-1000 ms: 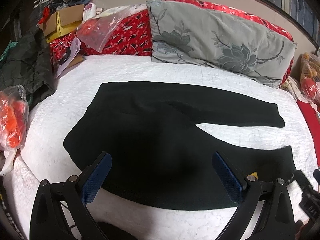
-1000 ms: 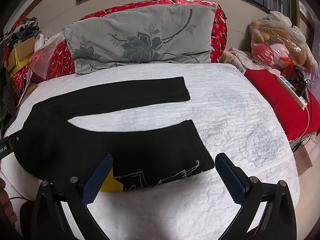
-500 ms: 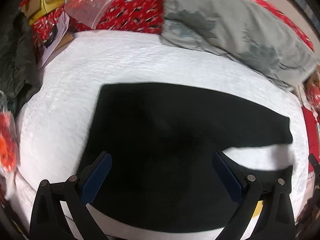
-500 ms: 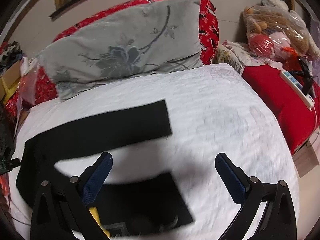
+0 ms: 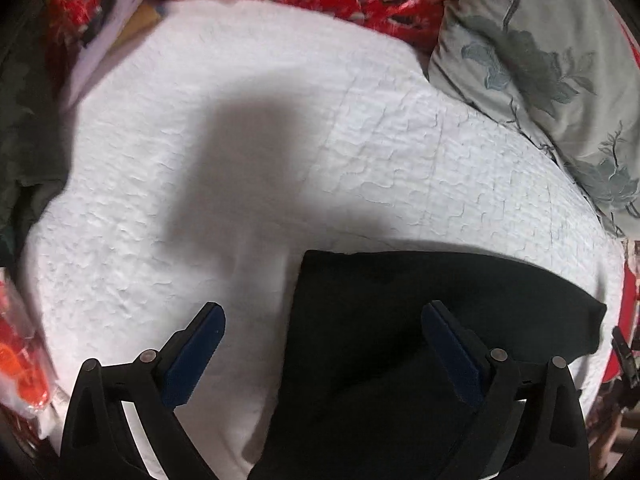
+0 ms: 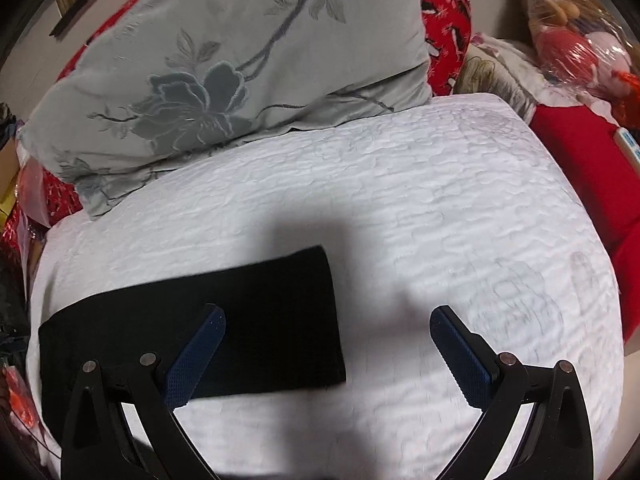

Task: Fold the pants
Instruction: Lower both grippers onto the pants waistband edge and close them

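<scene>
Both of my grippers, left and right, hang spread wide and empty over the black pants, which lie flat on the white bedspread. If I pinch only the top layer, I'd expect the cloth to bunch and the fold to skew.

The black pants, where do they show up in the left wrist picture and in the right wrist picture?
Left wrist: black pants fill the lower right, running under the right fingertip.
Right wrist: they lie lower left, behind the left fingertip, hem end near centre.
Shared landmark: the grey floral pillow, upper right in the left view, top centre-left in the right.
</scene>
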`<state>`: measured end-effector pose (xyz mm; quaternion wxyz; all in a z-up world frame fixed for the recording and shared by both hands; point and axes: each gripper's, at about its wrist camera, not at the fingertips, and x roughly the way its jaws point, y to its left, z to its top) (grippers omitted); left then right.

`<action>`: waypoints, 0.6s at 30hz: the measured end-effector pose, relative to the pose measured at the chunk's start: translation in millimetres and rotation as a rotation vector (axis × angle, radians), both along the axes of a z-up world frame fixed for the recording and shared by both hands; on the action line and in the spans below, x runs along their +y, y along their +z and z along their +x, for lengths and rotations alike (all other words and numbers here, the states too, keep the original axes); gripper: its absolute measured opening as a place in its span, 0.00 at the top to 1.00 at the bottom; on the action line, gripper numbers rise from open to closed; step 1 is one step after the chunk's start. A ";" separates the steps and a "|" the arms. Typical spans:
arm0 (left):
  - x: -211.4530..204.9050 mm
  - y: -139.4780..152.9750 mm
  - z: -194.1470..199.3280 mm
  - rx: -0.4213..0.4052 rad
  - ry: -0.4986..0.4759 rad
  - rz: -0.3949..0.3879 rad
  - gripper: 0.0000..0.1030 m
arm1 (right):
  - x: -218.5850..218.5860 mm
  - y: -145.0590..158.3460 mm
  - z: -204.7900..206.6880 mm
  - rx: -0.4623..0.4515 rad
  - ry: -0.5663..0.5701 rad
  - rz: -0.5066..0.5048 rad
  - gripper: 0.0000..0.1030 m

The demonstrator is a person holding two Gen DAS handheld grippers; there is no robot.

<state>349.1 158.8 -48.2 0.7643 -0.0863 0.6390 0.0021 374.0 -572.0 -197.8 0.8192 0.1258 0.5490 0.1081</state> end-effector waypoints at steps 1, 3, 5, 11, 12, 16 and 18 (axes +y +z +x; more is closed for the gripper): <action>1.3 -5.9 1.2 0.004 -0.014 -0.022 0.05 | 1.3 -2.5 3.6 0.005 0.006 0.004 0.01; -0.8 -13.5 3.0 0.000 -0.038 -0.035 0.05 | 4.3 -8.5 13.1 0.017 0.020 0.016 0.01; -5.3 -23.9 6.9 0.007 -0.073 -0.030 0.05 | 8.4 -13.3 22.4 0.031 0.043 0.023 0.01; -13.9 -45.8 18.4 0.054 -0.126 -0.036 0.05 | 34.4 -31.7 37.7 0.104 0.179 0.044 0.32; -14.7 -49.4 22.7 0.063 -0.134 -0.047 0.05 | 37.0 -33.5 37.9 0.110 0.190 0.046 0.39; -17.2 -54.8 37.9 0.109 -0.155 -0.066 0.08 | 42.3 -31.8 36.3 0.089 0.233 0.071 0.74; -21.4 -56.9 46.5 0.122 -0.179 -0.055 0.09 | 44.7 -32.3 34.8 0.090 0.246 0.074 0.78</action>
